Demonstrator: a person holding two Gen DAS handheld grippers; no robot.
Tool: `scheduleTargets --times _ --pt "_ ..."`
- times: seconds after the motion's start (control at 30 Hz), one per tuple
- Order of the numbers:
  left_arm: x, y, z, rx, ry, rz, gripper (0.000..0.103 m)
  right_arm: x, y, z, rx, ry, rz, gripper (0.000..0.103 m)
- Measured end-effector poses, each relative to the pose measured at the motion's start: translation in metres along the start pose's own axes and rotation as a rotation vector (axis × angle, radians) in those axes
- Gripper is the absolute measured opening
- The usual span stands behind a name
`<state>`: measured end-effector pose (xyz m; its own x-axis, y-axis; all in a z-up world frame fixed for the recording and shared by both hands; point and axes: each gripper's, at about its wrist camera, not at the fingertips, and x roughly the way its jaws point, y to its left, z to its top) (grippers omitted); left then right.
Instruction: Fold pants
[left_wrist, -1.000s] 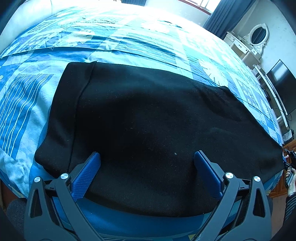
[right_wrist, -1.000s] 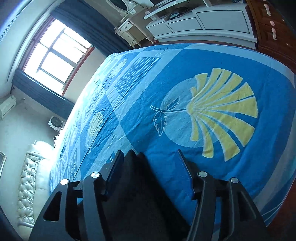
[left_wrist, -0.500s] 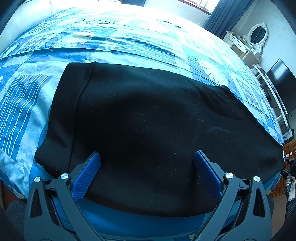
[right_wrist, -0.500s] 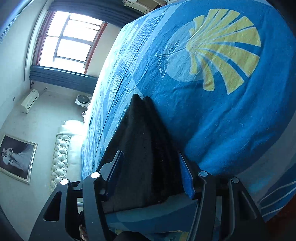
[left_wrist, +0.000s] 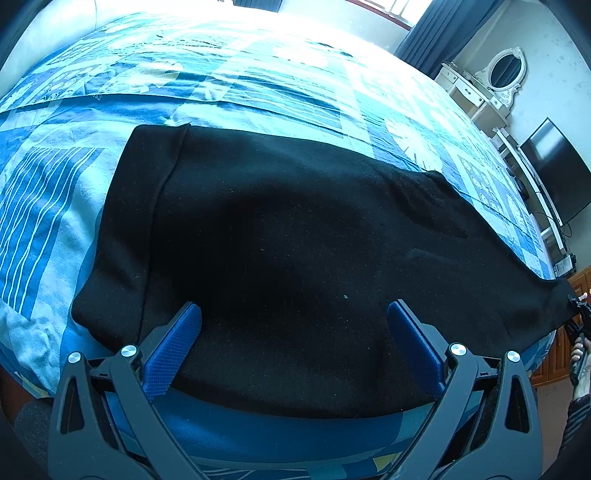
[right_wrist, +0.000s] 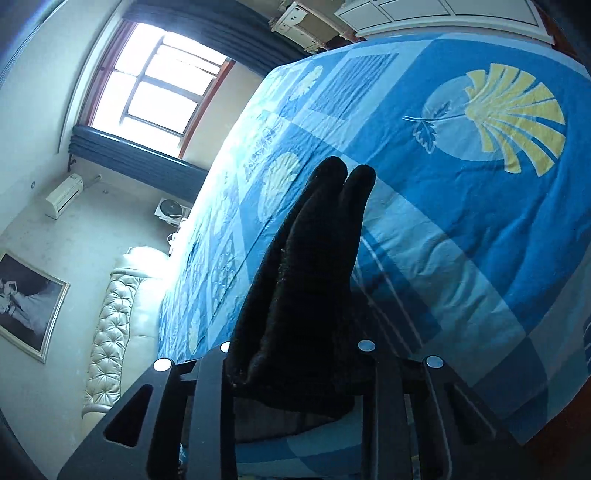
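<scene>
A pair of black, soft knit pants (left_wrist: 295, 229) lies spread flat across a bed covered with a blue and pale-blue patchwork bedspread (left_wrist: 258, 85) printed with leaf and shell motifs. In the left wrist view the waistband end, marked by a stitched band, sits at the left, and the legs run off to the right toward the bed's edge. The left gripper (left_wrist: 293, 334), black-framed with blue textured fingers (left_wrist: 173, 345), hovers over the near edge of the pants with its jaws spread wide apart, the cloth lying between and beneath them, gripping nothing. At the far right of that view the leg end rises slightly off the bedspread where the right gripper (left_wrist: 578, 314) meets it, with a bit of the person's hand (left_wrist: 580, 354) visible below. In the right wrist view the right gripper (right_wrist: 295, 354) has its jaws drawn together, clamped on the leg end of the pants (right_wrist: 306, 280), which stands up as two rounded folds of bunched fabric between the fingers, lifted above the bedspread (right_wrist: 461, 229). Around the bed stand a white tufted headboard (right_wrist: 110, 317), a window (right_wrist: 155, 88) with dark blue curtains, a wall air conditioner (right_wrist: 62, 195), a framed picture (right_wrist: 26, 299), a white dressing table with an oval mirror (left_wrist: 504, 72), and a dark wall television (left_wrist: 557, 166).
</scene>
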<state>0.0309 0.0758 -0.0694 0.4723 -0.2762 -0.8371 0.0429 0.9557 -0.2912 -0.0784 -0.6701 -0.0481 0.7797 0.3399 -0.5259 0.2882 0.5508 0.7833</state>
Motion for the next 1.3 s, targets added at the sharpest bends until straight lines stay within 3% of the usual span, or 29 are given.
scheduleTargets --times 0.2,0.37,0.53,0.73,0.87,1.1,1.3 --pt "-0.005 -0.004 -0.006 0.047 -0.004 0.003 0.1 0.013 0.102 -0.017 -0.154 0.013 0.096 0.026" --pt "-0.003 -0.003 -0.003 0.027 0.01 0.006 0.1 0.032 0.156 -0.05 -0.292 0.08 0.124 0.026" --pt "-0.005 -0.001 -0.003 0.0 0.006 -0.005 0.1 0.088 0.196 -0.099 -0.391 0.166 0.109 0.026" --pt "-0.004 -0.007 -0.006 0.034 -0.001 0.03 0.1 0.154 0.207 -0.156 -0.453 0.284 0.032 0.026" --pt "-0.004 -0.009 -0.007 0.052 0.001 0.046 0.1 0.184 0.211 -0.187 -0.534 0.327 -0.065 0.026" --pt "-0.004 -0.007 -0.006 0.03 0.004 0.038 0.1 0.211 0.208 -0.218 -0.631 0.36 -0.175 0.026" --pt "-0.002 -0.011 -0.008 0.055 0.0 0.063 0.1 0.221 0.205 -0.238 -0.669 0.382 -0.209 0.026"
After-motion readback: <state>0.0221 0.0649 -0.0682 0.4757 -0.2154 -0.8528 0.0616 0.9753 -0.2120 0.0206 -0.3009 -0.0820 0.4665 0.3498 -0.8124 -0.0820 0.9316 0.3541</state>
